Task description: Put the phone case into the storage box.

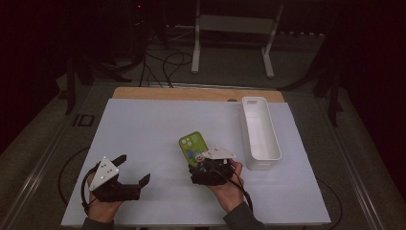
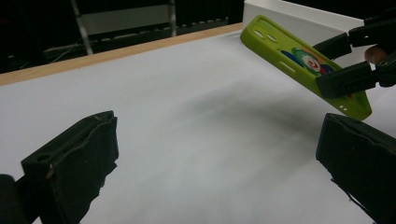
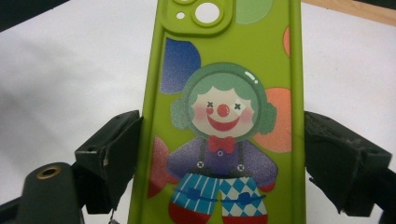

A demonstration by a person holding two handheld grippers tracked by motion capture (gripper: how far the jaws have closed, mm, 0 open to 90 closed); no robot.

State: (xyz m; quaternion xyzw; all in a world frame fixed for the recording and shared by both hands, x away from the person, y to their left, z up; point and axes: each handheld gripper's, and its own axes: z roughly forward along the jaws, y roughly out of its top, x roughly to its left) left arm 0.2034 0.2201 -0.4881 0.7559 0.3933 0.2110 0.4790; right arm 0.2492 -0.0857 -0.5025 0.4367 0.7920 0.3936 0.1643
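toward the near edge of the counter, right of its middle: your right gripper (image 1: 209, 168) pinches the phone case (image 1: 193, 147).
right jaws: pressed against the two long sides of the case near its lower end, one jaw on each side, as the right gripper view shows.
phone case: green, with a clown picture on its back and the camera cutout at the end away from you; in the left gripper view it hangs tilted above the white sheet, its camera end raised, casting a soft shadow below.
case position: between the middle of the counter and the white tray (image 1: 260, 132), near the tray's near end but apart from it.
left gripper (image 1: 133, 169): near the near left corner of the counter, well apart from the case.
left jaws: spread wide with nothing between them; the left gripper view looks between them across bare white sheet toward the case.
white tray: long and narrow, lying along the right edge of the counter, running from the far edge toward you.
counter (image 1: 143, 125): covered by a white sheet, with a strip of wood showing along the far edge.
your hands: each wrapped around its gripper's body from below.
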